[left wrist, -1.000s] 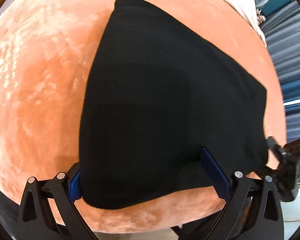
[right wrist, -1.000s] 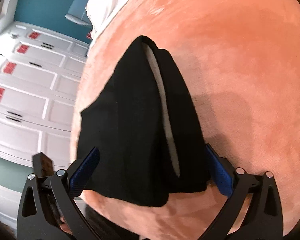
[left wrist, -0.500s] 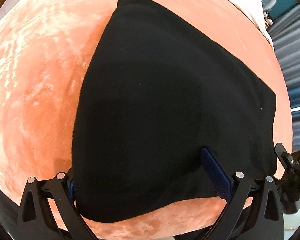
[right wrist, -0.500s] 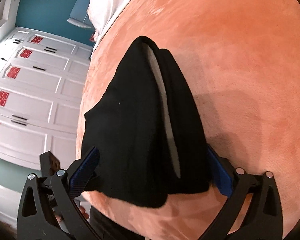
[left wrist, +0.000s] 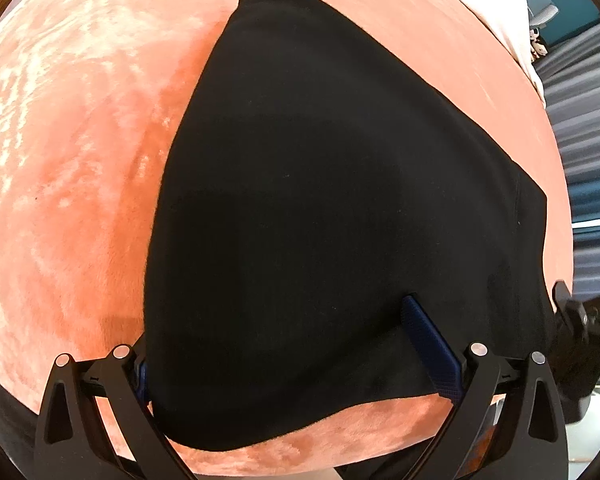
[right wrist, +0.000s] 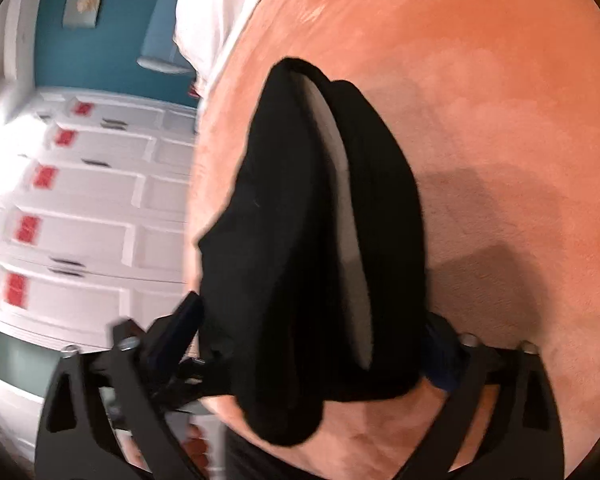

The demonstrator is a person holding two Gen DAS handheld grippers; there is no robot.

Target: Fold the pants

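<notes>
Folded black pants (left wrist: 320, 200) lie on an orange velvet surface (left wrist: 68, 184). My left gripper (left wrist: 276, 336) stands open at their near edge. Its right blue pad (left wrist: 428, 344) rests on the cloth, and the left finger is mostly hidden under the fabric. In the right wrist view the pants (right wrist: 276, 248) look like a narrow stacked fold with a pale strip (right wrist: 340, 184) showing between the layers. My right gripper (right wrist: 312, 320) is open, one finger on either side of the fold's near end; this view is blurred. The right gripper (left wrist: 580, 340) also shows at the pants' right corner in the left wrist view.
White bedding (right wrist: 220, 4) lies at the far end of the orange surface (right wrist: 500, 120). White panelled cabinet doors with red labels (right wrist: 80, 208) and a teal wall (right wrist: 140, 20) stand beyond its edge. Grey-blue curtains (left wrist: 584, 128) hang on the other side.
The left gripper has edged closer over the pants, which fill more of its view. The right wrist view has swung and blurred, while both grippers stay open around the cloth.
</notes>
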